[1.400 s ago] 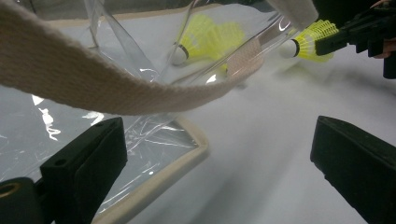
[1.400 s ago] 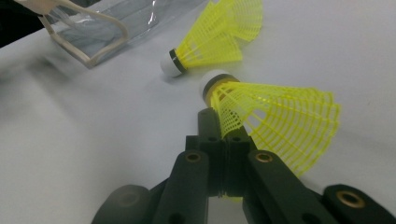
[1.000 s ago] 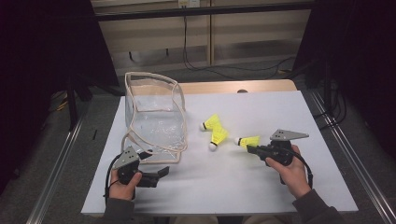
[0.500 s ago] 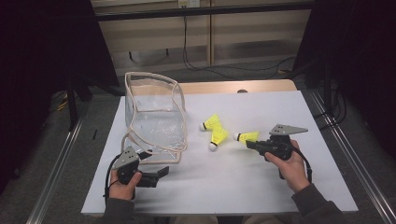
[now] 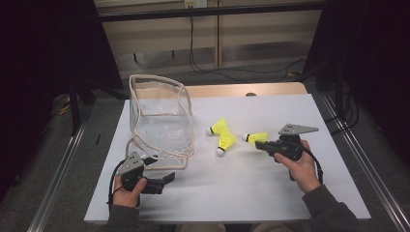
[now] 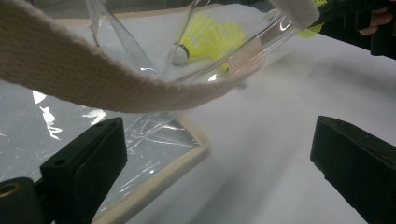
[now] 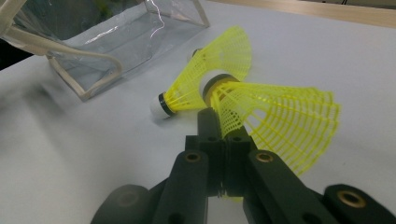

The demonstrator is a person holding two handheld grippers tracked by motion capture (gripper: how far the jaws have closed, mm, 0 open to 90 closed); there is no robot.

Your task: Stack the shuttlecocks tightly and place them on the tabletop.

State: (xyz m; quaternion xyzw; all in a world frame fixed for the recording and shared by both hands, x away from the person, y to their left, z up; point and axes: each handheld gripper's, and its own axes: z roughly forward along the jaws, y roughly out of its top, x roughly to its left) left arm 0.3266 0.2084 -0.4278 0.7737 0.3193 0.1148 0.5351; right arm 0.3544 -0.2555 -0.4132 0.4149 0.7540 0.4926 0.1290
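Observation:
A clear plastic bag [image 5: 159, 121] with beige trim stands open at the left of the white table [image 5: 241, 188]. Two yellow shuttlecocks [image 5: 220, 128] [image 5: 226, 142] lie beside it. My right gripper [image 5: 265, 144] is shut on the skirt of a third yellow shuttlecock [image 5: 256, 137], held just above the table with its cork pointing left. In the right gripper view the jaws pinch that skirt [image 7: 275, 116], and a lying shuttlecock [image 7: 187, 100] is just beyond. My left gripper [image 5: 167, 181] rests open near the bag's front corner. In the left gripper view the bag's beige strap [image 6: 93, 79] crosses above the open gripper [image 6: 215, 158].
The bag's bottom edge [image 6: 154, 182] lies close to my left jaw. A wooden strip [image 5: 241, 90] runs along the table's far edge. Metal rails [image 5: 58, 169] flank the table on both sides. Bare white surface [image 5: 232, 193] spreads between the two hands.
My right gripper has risen slightly and moved a little away from me, carrying the shuttlecock. The left gripper and the bag have stayed put.

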